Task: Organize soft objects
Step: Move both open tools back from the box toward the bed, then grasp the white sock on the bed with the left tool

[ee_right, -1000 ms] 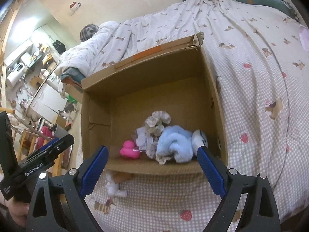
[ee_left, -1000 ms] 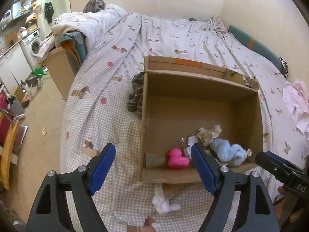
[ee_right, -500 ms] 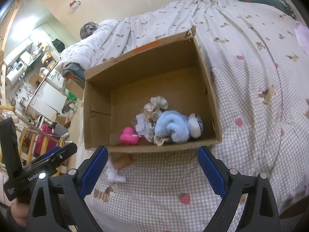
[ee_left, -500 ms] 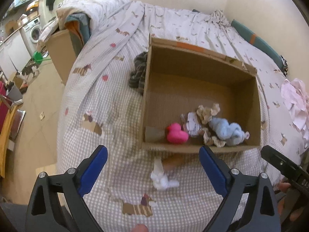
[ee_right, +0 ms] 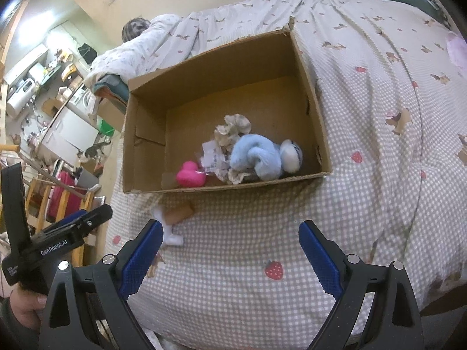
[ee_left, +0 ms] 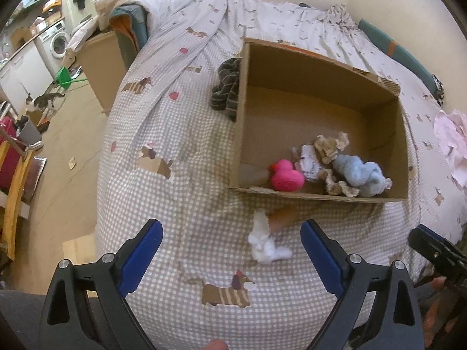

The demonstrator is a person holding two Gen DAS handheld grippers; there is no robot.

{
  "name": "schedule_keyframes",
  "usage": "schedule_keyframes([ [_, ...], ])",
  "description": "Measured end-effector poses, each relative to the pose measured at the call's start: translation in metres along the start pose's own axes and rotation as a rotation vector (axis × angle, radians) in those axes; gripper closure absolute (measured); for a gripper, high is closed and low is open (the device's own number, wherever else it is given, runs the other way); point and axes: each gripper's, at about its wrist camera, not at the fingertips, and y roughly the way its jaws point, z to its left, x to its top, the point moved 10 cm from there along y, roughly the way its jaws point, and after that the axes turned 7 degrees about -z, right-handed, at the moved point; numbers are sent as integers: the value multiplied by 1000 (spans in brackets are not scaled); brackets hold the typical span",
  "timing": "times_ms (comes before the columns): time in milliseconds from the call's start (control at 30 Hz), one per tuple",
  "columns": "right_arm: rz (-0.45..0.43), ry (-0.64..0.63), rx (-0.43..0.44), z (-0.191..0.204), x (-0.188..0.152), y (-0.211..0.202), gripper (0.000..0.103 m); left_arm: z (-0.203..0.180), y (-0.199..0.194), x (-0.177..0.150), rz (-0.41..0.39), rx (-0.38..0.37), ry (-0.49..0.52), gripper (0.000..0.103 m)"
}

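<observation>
An open cardboard box (ee_left: pixel 321 195) (ee_right: pixel 227 187) lies on the bed. Inside, near its front wall, are a pink plush duck (ee_left: pixel 286 176) (ee_right: pixel 190 175), a light blue plush (ee_left: pixel 360 175) (ee_right: pixel 256 154), a beige frilly cloth (ee_left: pixel 329 145) (ee_right: pixel 233 128) and a white tag. A small white soft toy (ee_left: pixel 267 243) (ee_right: pixel 169 233) lies on the sheet in front of the box, beside a brown cardboard scrap (ee_left: pixel 284 215) (ee_right: pixel 178 213). My left gripper (ee_left: pixel 232 255) is open just before the white toy. My right gripper (ee_right: pixel 230 258) is open over bare sheet, with nothing between its fingers.
A dark striped cloth (ee_left: pixel 227 87) lies against the box's left wall. A pink garment (ee_left: pixel 451 145) sits at the bed's right. The bed's edge drops to the floor on the left, where a cat (ee_left: pixel 43 100), chairs and a washing machine (ee_left: pixel 58 42) stand. A hand (ee_right: pixel 23 303) holds the left gripper.
Both grippers have drawn back from the box toward the bed's near edge, so the box sits farther up in both views. The left jaws have spread wider. The toys have not moved.
</observation>
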Motion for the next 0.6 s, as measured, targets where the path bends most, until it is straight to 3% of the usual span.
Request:
schedule_keyframes([
  [300, 56, 77, -27, -21, -7, 9, 3, 25, 23, -16, 87, 4, -122, 8],
  [433, 84, 94, -39, -24, -9, 17, 3, 0, 41, -27, 149, -68, -118, 12],
  [600, 88, 91, -52, -28, -10, 18, 3, -39, 69, -45, 236, -98, -27, 27],
])
